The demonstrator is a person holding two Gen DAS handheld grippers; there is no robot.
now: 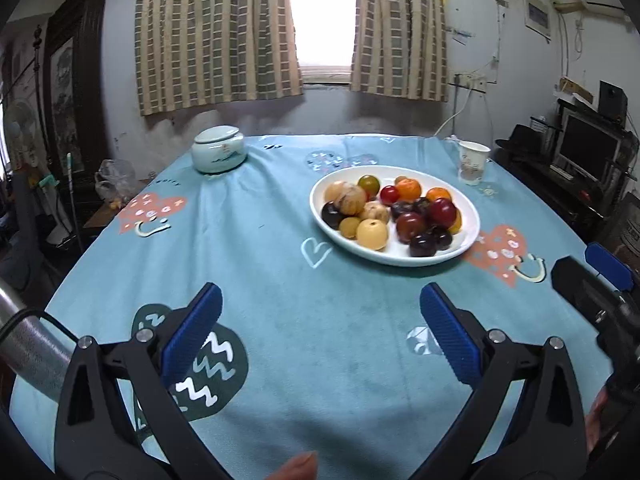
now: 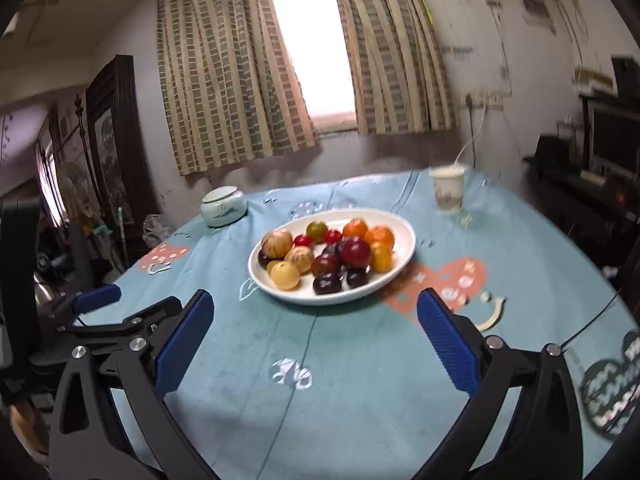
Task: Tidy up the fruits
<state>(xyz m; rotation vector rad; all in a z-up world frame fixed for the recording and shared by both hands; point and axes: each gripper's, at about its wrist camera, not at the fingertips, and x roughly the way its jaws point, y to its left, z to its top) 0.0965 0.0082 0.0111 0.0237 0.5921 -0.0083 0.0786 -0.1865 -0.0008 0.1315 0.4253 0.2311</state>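
Checked curtains frame a bright window behind a table under a teal cloth printed with hearts and smiley faces, its small lettering too blurred to read. Ahead of both grippers, well beyond their fingertips, sits a white oval plate heaped with fruits. Left gripper and right gripper both gape wide, holding nothing.

Both wrist cams face window; share fruit plate.
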